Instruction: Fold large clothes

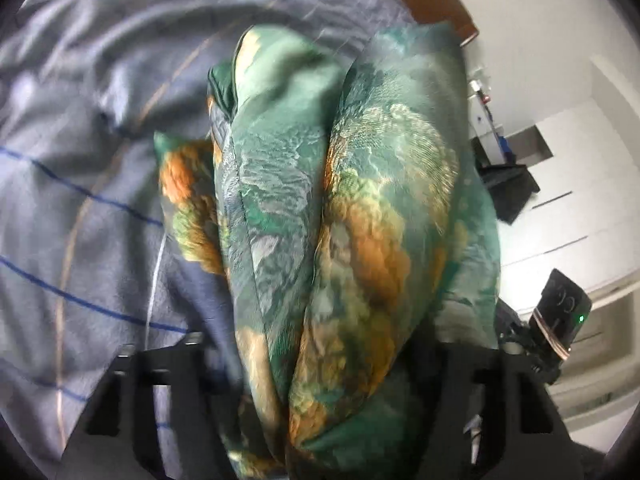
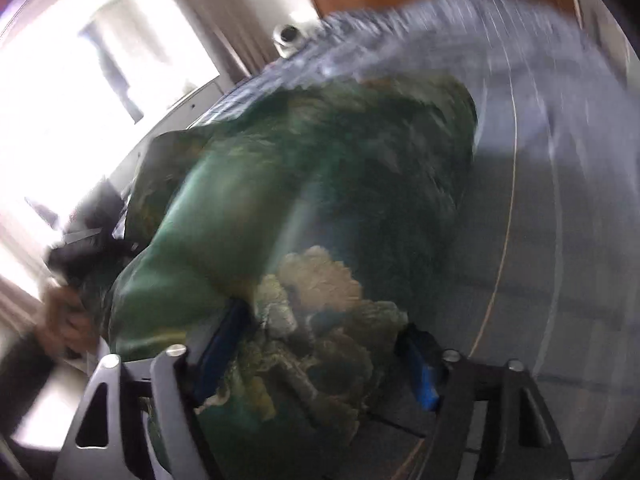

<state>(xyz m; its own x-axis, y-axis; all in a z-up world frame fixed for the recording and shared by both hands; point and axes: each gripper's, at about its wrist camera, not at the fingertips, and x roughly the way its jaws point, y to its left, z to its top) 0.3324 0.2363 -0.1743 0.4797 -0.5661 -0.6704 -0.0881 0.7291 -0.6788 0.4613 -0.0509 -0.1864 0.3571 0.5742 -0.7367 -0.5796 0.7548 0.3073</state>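
- Mid-fold, I'd say: the green printed garment (image 1: 344,216) hangs bunched in thick folds over the striped bed sheet (image 1: 80,184).
- Left gripper (image 1: 320,392): fabric fills the gap between its fingers, looks clamped.
- Right gripper (image 2: 316,364): blue-padded fingers (image 2: 420,372) pinch another bunch.
- Next move is probably laying it flat on the bed, then smoothing.
- Right view is smeared by blur; fingertips are buried in cloth, and the garment's overall shape is anyone's guess.
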